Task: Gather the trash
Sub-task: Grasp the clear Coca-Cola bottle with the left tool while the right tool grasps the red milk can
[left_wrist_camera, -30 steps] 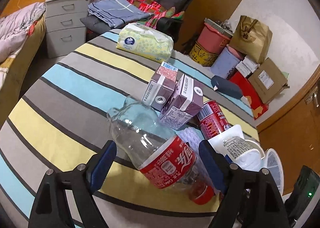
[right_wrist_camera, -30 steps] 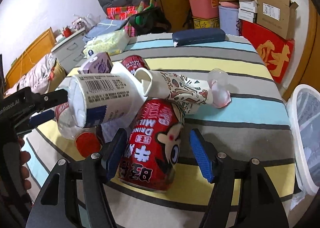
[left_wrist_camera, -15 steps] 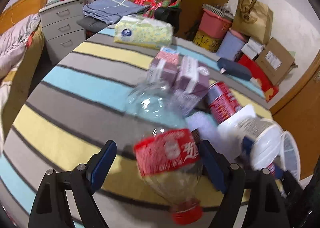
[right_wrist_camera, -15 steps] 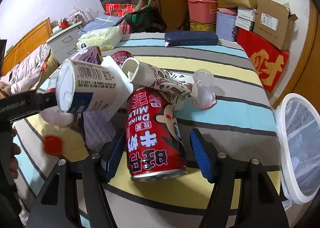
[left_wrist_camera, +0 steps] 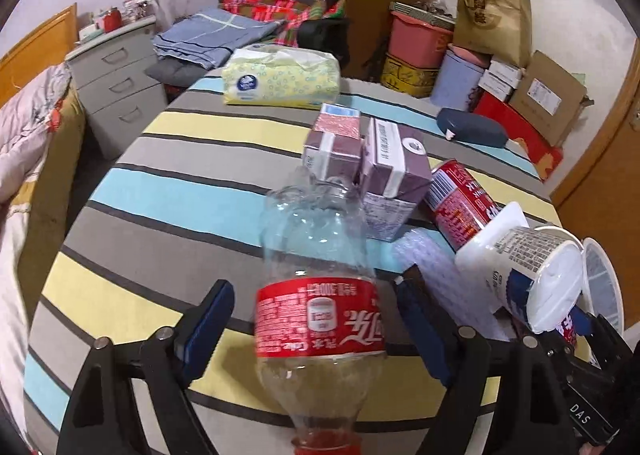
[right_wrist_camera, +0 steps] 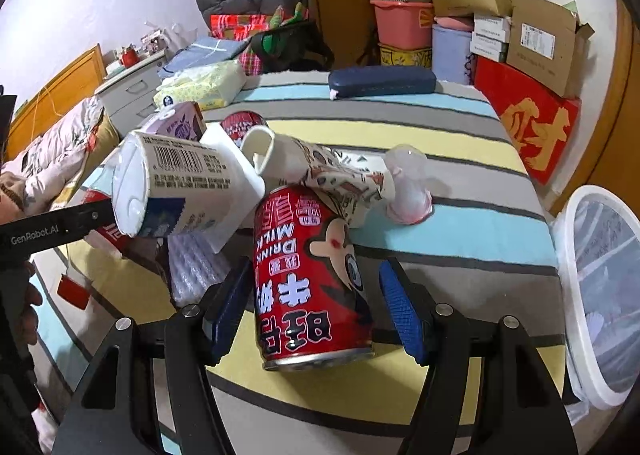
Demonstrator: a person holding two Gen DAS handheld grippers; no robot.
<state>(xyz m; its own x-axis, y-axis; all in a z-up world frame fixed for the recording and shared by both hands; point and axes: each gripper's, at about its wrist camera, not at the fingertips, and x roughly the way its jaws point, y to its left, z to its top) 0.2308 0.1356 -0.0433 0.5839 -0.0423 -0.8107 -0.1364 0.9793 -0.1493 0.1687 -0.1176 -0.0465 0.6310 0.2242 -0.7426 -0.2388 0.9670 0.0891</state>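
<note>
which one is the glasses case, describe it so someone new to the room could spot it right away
Start at the striped table and look to its far edge, near the stacked boxes. The glasses case lies there alone on a blue stripe. It is long, flat, plain dark navy with rounded ends, unlike the printed cans and cartons nearer the grippers.

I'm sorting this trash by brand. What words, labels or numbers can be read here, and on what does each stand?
"DRINK MILK": red milk can between the right gripper pads.
"Coke": red label of the clear bottle between the closing left gripper pads.
"GenRobot.AI": the left gripper's side, right wrist view.
"DAS": the right gripper's body, left wrist view.
Chinese characters on both labels and the white paper cup print: too small to read.
</note>
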